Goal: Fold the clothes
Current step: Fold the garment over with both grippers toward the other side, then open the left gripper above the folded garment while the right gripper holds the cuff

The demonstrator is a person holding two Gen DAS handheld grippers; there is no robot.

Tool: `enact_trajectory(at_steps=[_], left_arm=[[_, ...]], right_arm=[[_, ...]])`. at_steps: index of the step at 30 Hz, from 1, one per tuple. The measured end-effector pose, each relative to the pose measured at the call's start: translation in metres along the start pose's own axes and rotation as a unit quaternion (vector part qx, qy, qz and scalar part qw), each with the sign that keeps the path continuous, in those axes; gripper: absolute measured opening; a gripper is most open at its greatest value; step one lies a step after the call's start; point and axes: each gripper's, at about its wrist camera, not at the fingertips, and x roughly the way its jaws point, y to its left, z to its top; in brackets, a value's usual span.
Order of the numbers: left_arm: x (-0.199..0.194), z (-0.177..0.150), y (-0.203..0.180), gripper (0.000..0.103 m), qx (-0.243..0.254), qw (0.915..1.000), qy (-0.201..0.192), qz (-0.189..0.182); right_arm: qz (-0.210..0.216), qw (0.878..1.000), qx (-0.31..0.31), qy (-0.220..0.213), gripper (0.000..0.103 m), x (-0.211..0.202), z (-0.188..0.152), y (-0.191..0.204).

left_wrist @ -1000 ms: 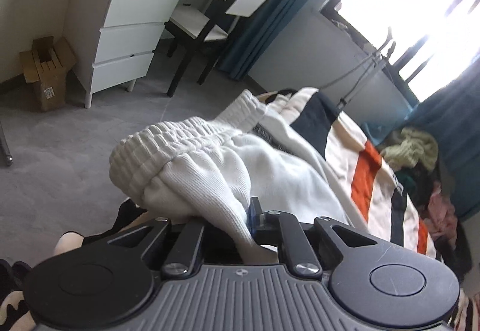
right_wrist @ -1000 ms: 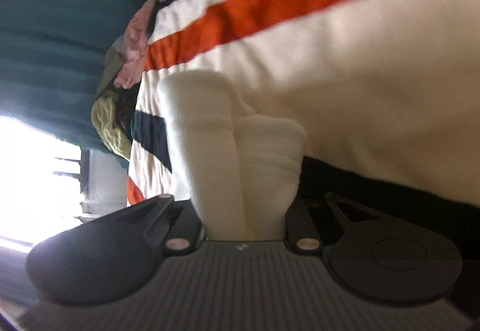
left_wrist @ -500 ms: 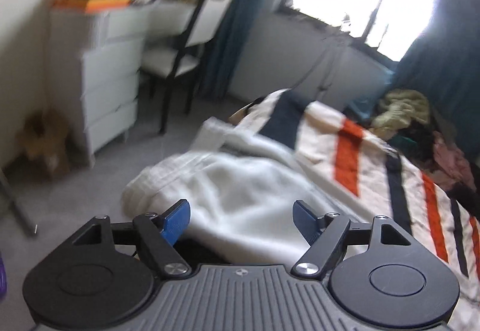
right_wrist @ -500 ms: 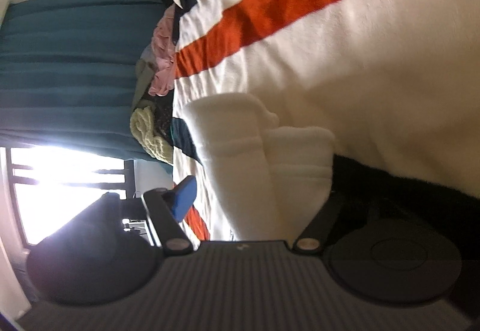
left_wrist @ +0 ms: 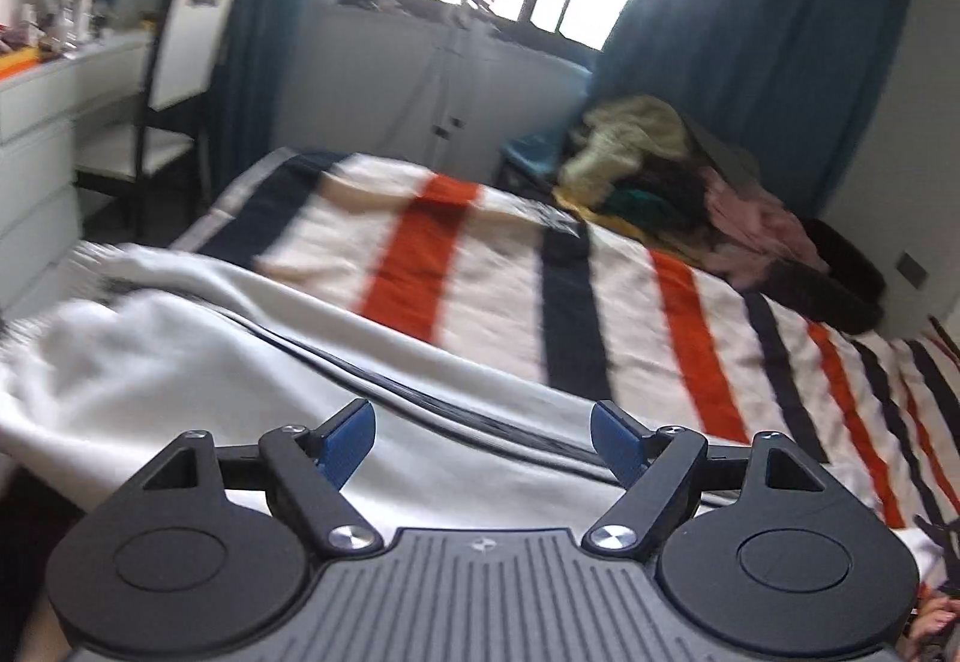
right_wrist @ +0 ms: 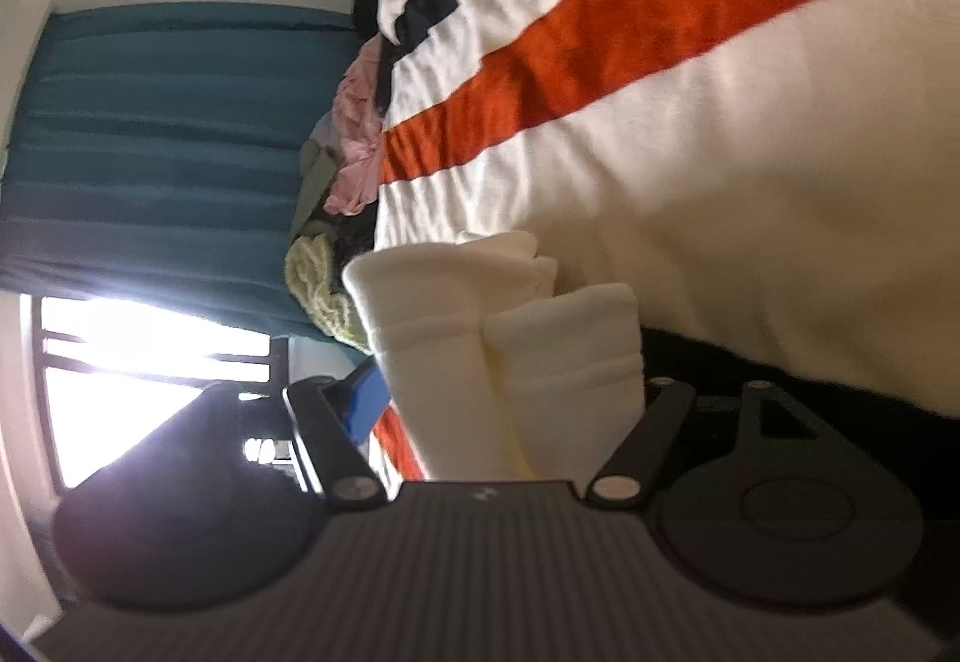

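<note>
A white ribbed garment (left_wrist: 180, 362) lies on the striped bedspread (left_wrist: 600, 302), low and left in the left wrist view. Just over it hangs my left gripper (left_wrist: 480, 422); its jaws are opening and nothing is between its blue pads (left_wrist: 348, 437). The right wrist view is rolled on its side. There two white ribbed cuffs (right_wrist: 480, 314) stand between the fingers of my right gripper (right_wrist: 510, 386), which is open. Its blue pad (right_wrist: 367, 398) stands apart from the cloth, and the other pad is hidden behind the cuffs.
A pile of loose clothes (left_wrist: 672, 170) sits at the far end of the bed, beside a dark basket (left_wrist: 840, 272). A black-and-white chair (left_wrist: 174, 62) and a white dresser (left_wrist: 36, 134) stand left of the bed. Teal curtains (right_wrist: 168, 134) flank a bright window.
Both grippers let go of the white garment and opened. The left one swung right and upward, away from the bunched waistband toward the bed. The right one stayed put with the cuffs still between its fingers.
</note>
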Motion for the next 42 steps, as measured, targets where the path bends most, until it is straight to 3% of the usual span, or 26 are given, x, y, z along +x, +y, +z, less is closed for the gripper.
enact_trajectory(at_steps=[7, 13, 18, 25, 28, 32, 36, 39, 42], left_arm=[[0.062, -0.062, -0.056, 0.081, 0.07, 0.9966, 0.044, 0.012], [0.1, -0.094, -0.042, 0.081, 0.099, 0.9902, 0.085, 0.05], [0.108, -0.101, -0.034, 0.081, 0.114, 0.9873, 0.094, 0.058], [0.109, -0.105, -0.035, 0.082, 0.125, 0.9858, 0.093, 0.064], [0.108, -0.105, -0.036, 0.082, 0.124, 0.9859, 0.092, 0.064], [0.107, -0.106, -0.037, 0.082, 0.121, 0.9865, 0.089, 0.065], [0.108, -0.107, -0.038, 0.082, 0.121, 0.9866, 0.087, 0.067], [0.108, -0.107, -0.039, 0.083, 0.12, 0.9868, 0.087, 0.067], [0.108, -0.107, -0.039, 0.083, 0.116, 0.9873, 0.086, 0.065]], right_arm=[[-0.029, 1.0, -0.003, 0.006, 0.073, 0.005, -0.001, -0.008], [-0.053, 0.998, -0.031, 0.012, 0.073, 0.012, -0.003, -0.007], [-0.039, 0.999, -0.036, 0.005, 0.073, 0.015, -0.002, -0.004], [0.07, 0.997, -0.044, -0.008, 0.074, 0.008, 0.001, 0.01], [0.031, 0.998, -0.056, -0.005, 0.073, 0.014, 0.001, 0.009], [-0.02, 1.0, -0.022, 0.009, 0.07, 0.026, 0.007, -0.011], [-0.027, 0.999, -0.044, 0.005, 0.073, 0.033, 0.006, -0.008], [-0.002, 0.995, -0.095, -0.005, 0.072, 0.03, 0.003, 0.005], [-0.013, 0.988, -0.15, -0.02, 0.043, 0.028, -0.003, 0.018]])
